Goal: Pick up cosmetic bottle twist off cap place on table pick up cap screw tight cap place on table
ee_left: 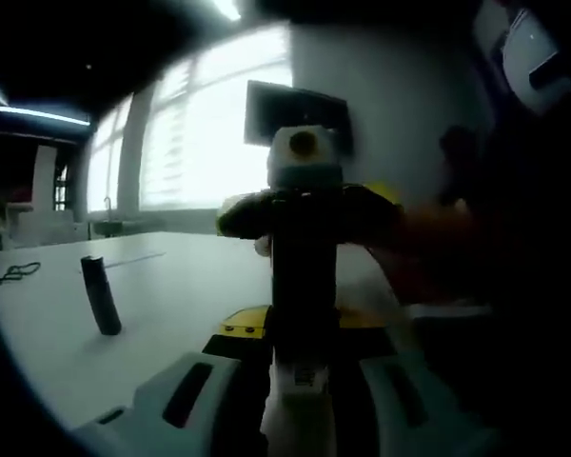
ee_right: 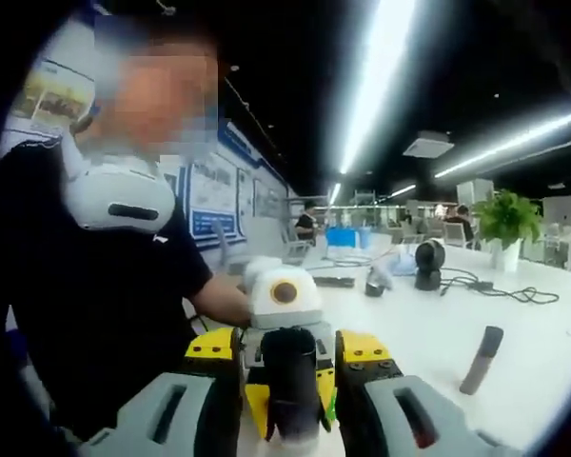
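Observation:
A dark cosmetic bottle (ee_left: 305,286) stands upright over the white table (ee_left: 181,286). My left gripper (ee_left: 303,328) is shut on its lower body, the grey jaws rising on both sides. My right gripper (ee_left: 305,214) comes in from the far side, its black and yellow jaws shut across the bottle's top, where the cap sits. In the right gripper view the dark cap end (ee_right: 290,376) sits squeezed between the yellow-tipped jaws of my right gripper (ee_right: 287,357). Where the cap meets the bottle is hidden.
A second dark tube (ee_left: 101,295) (ee_right: 482,359) stands slightly tilted on the table (ee_right: 428,328). Farther off are a black cable (ee_right: 504,288), a black round device (ee_right: 428,262) and a potted plant (ee_right: 506,221). A person in a black shirt (ee_right: 105,314) is close on the left.

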Motion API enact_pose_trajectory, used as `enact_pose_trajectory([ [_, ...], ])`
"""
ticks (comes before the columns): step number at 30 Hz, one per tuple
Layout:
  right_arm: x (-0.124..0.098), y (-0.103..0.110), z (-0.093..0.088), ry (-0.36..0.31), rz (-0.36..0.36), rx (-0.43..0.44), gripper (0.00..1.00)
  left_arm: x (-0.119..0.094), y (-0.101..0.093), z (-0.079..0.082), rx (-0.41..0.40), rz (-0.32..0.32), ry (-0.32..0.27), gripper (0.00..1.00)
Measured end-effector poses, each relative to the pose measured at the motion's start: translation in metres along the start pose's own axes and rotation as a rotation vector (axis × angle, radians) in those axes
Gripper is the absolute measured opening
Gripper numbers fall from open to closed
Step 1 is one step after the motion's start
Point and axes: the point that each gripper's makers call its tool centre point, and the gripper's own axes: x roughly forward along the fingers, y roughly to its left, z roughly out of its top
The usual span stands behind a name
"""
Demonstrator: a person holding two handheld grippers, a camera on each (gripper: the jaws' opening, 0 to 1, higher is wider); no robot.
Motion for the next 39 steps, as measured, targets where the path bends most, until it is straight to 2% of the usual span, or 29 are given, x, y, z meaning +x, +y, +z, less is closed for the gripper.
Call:
enact_pose_trajectory([
  [2,0.002,0.005,0.001,-0.003,-0.028,-0.007,0.35,0.000,0.001,0.000,-0.007,0.012,0.003,0.13],
  [4,0.003,0.004,0.001,-0.005,-0.086,-0.038,0.38,0.001,0.004,0.000,-0.010,0.034,0.005,0.13],
  [7,-0.002,-0.010,0.007,-0.045,-0.217,-0.068,0.39,0.001,0.005,0.000,-0.011,0.051,0.008,0.13],
  [9,-0.008,-0.019,0.003,-0.054,-0.281,-0.062,0.38,0.001,0.005,0.000,-0.012,0.057,0.009,0.13],
  [12,-0.011,-0.022,0.000,-0.065,-0.320,-0.048,0.38,0.000,0.007,-0.001,-0.015,0.075,0.010,0.13],
  [15,-0.017,-0.029,0.009,-0.123,-0.382,-0.033,0.38,0.000,0.006,-0.001,-0.008,0.096,0.010,0.13],
  [20,-0.024,-0.032,0.016,-0.159,-0.465,-0.030,0.35,-0.001,0.008,-0.001,-0.009,0.140,0.012,0.13],
  [25,-0.025,-0.030,0.016,-0.146,-0.516,-0.031,0.35,-0.001,0.018,-0.002,-0.019,0.187,0.013,0.13],
  [28,-0.026,-0.031,0.021,-0.171,-0.568,-0.005,0.35,-0.002,0.019,-0.002,-0.018,0.195,0.013,0.13],
  [31,-0.032,-0.039,0.024,-0.176,-0.666,0.026,0.29,-0.002,0.019,-0.002,-0.016,0.198,0.012,0.13],
  [32,-0.033,-0.040,0.023,-0.178,-0.687,0.051,0.29,-0.002,0.020,-0.002,-0.016,0.200,0.012,0.13],
  [36,-0.025,-0.033,0.026,-0.164,-0.729,0.051,0.31,-0.002,0.021,-0.002,-0.012,0.208,0.011,0.13],
  [39,-0.023,-0.034,0.025,-0.155,-0.803,0.062,0.30,-0.003,0.022,-0.002,-0.013,0.212,0.011,0.13],
])
